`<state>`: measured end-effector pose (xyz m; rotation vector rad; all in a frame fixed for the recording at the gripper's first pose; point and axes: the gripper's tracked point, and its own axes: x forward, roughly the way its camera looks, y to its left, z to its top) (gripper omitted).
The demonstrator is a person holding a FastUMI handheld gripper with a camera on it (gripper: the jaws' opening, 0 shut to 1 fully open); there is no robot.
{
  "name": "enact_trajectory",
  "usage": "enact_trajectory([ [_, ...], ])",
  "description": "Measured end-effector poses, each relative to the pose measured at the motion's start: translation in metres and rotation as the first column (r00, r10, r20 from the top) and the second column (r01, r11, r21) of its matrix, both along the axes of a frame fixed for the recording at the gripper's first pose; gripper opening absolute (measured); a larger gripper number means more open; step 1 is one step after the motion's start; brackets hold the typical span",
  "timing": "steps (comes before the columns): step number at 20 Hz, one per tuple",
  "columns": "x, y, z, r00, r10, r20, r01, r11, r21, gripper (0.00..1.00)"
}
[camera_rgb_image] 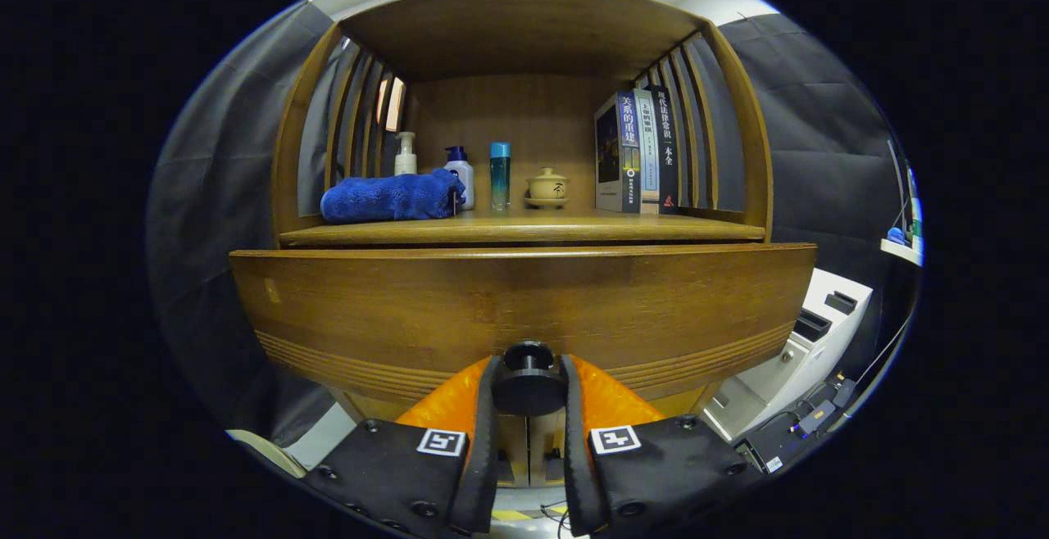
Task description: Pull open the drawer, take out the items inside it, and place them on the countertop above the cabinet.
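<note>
I have the gripper (529,375) closed on the one dark round knob (529,381) of the drawer (524,310), a finger pressed against each side of it. The drawer front stands out toward me, forward of the countertop (524,230) edge above it, so the drawer is at least partly pulled. From this low angle I cannot see into it, so I cannot count what lies inside.

On the countertop, inside the wooden cabinet (524,31) alcove, I count one folded blue towel (392,197) at the left. Behind and beside it stand three bottles: one pale pump bottle (405,154), one white pump bottle with a dark blue top (459,172), and one tall teal bottle (500,175). Just right of those sits one small lidded ceramic pot (547,187) on a saucer. Further right three books (638,150) stand upright, spines toward me, against the slatted side.

Beyond the cabinet's right side I see one white machine (807,342) low down, with cables near it.
</note>
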<state>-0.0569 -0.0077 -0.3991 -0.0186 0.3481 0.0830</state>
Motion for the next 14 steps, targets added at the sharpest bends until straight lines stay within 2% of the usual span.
enact_trajectory([
  [14, -0.064, -0.005, 0.007, 1.000, -0.003, -0.007, 0.003, 1.000, -0.003, 0.40],
])
